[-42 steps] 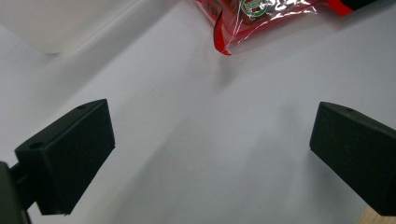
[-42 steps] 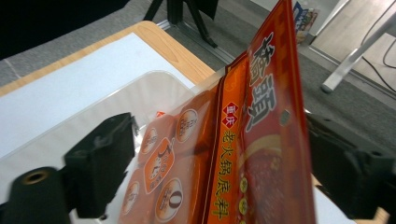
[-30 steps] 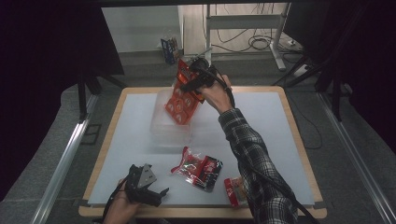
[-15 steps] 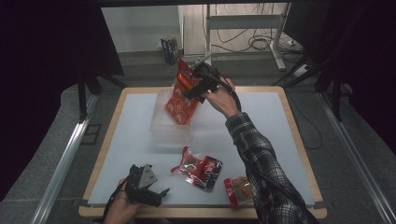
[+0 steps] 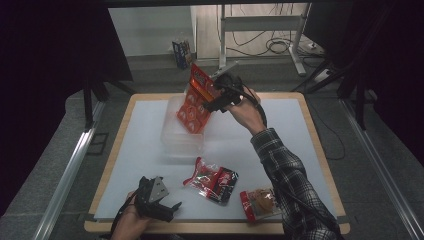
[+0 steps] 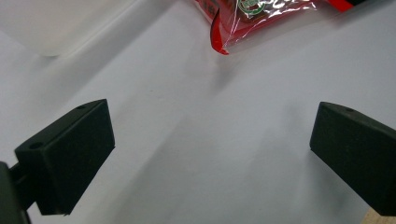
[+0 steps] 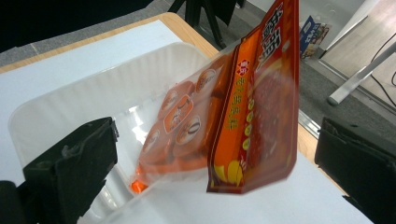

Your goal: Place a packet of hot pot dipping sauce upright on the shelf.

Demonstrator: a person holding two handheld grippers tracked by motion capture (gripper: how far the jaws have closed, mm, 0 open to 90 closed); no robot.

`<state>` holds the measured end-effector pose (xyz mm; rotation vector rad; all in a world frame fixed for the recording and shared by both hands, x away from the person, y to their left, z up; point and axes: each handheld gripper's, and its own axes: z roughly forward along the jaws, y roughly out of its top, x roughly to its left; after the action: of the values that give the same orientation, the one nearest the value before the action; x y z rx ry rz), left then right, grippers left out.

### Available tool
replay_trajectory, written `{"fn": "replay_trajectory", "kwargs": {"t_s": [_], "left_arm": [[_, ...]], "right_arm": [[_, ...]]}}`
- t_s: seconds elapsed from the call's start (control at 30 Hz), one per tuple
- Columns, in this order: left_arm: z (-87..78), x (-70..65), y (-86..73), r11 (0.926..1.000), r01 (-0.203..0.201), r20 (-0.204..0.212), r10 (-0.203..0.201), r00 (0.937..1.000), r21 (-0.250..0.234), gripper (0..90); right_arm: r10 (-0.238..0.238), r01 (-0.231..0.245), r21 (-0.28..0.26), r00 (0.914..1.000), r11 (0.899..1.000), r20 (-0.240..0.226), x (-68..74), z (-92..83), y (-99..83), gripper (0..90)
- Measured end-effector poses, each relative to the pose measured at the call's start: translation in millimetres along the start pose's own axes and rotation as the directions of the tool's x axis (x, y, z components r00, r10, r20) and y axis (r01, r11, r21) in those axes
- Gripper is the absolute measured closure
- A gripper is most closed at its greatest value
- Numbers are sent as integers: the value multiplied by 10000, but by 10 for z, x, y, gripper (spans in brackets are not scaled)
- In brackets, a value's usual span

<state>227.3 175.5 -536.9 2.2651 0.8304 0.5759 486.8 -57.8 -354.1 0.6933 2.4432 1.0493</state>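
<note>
The orange-red snack packet (image 7: pixel 243 107) stands tilted between the right gripper's (image 5: pixel 212 97) two black jaws, its lower end dipping into the clear plastic tray (image 7: pixel 70 107) while its top leans up and away, toward the far edge of the table (image 5: pixel 150 150). In the right gripper view the jaws stand wide apart, one on each side of the packet with clear gaps, so they seem to have let it go, and the packet looks blurred, as if it is slipping down into the tray; that fits a release made above the tray so the packet falls in rather than being pushed. Just beyond the fingers lies the tray's ribbed far wall, placed to catch the packet. In the high view the right hand (image 5: pixel 245 110) is stretched out over the tray. Nearer the person, the left gripper (image 5: pixel 157 200) rests low by the table's near edge, its jaws spread wide and gripping nothing, with bare white surface between them. Ahead of its fingertips lies a red sweet packet (image 6: pixel 252 14), likely the next to go in, and a third snack bag (image 5: pixel 260 202) lies well to its right.
</note>
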Motion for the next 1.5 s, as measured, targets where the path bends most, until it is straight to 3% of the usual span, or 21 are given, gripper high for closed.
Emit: {"fn": "replay_trajectory", "kwargs": {"t_s": [0.33, 0.63, 0.93, 1.17, 1.27, 1.33, 1.5], "left_arm": [[-8, 3, -1, 10000, -5, -13, 5, 10000, 38, 0], [-7, 1, -12, 9999, 7, 81, -8, 10000, 143, 11], [-54, 52, -35, 9986, 392, 158, -387, 9991, -348, 27], [-46, 98, -54, 9960, 654, 697, -610, 9957, -617, 33], [-43, 123, -54, 9916, 1090, 1198, -1002, 9877, -699, 32], [-43, 121, -49, 9895, 1242, 1299, -1140, 9849, -732, 31], [-24, 80, -29, 9928, 1105, 1421, -1030, 9845, -463, 21]], "right_arm": [[254, -256, -147, 9996, 9996, -132, 20, -134, -184, 0], [515, -523, -156, 9976, 9985, -464, 95, -240, -459, 0], [643, -656, -139, 9951, 9978, -751, 186, -333, -738, 0], [493, -506, -132, 9952, 9986, -851, 272, -407, -930, 0], [505, -514, -69, 9941, 9987, -955, 313, -436, -1031, 0], [469, -469, 30, 9934, 9989, -1044, 342, -449, -1106, 0], [594, -575, 186, 9901, 9982, -1274, 397, -486, -1283, 0]]}}
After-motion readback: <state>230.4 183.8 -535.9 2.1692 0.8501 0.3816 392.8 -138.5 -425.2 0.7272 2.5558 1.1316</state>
